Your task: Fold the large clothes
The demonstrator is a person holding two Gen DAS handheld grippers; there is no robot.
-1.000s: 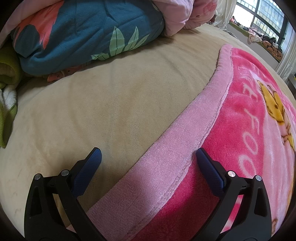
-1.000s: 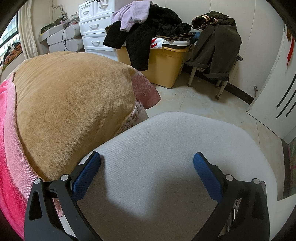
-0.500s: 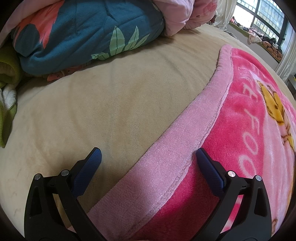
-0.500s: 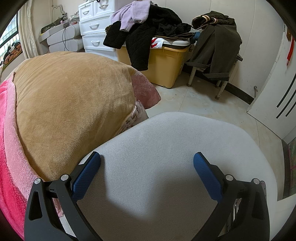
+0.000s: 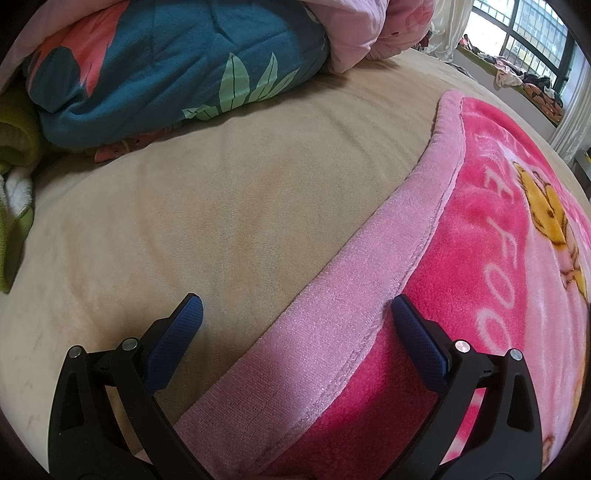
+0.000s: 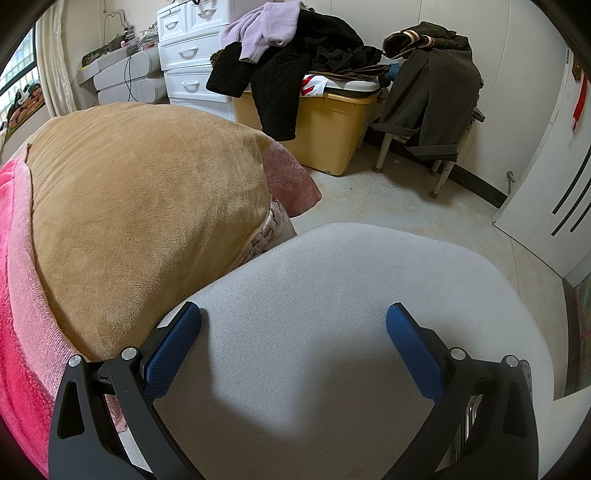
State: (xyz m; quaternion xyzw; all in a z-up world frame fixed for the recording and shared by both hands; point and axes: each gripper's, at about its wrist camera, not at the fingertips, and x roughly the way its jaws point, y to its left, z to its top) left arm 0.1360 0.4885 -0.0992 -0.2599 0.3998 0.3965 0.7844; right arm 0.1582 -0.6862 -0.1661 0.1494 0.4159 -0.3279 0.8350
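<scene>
A bright pink blanket (image 5: 491, 266) with a pale pink border (image 5: 332, 332) and a yellow cartoon figure lies spread on a tan bed cover (image 5: 221, 206). My left gripper (image 5: 295, 314) is open and empty, low over the blanket's border, one finger over the tan cover and one over the pink. My right gripper (image 6: 293, 321) is open and empty above a grey padded seat (image 6: 332, 332) beside the bed. The pink blanket's edge (image 6: 18, 258) shows at the far left of the right wrist view.
A rolled teal floral quilt (image 5: 166, 66) and pink bedding (image 5: 369, 29) lie at the bed's head, green fabric (image 5: 14, 147) at left. Beyond the bed stand a yellow bin (image 6: 325, 125) piled with dark clothes, white drawers (image 6: 188, 55) and a chair with a coat (image 6: 432, 96).
</scene>
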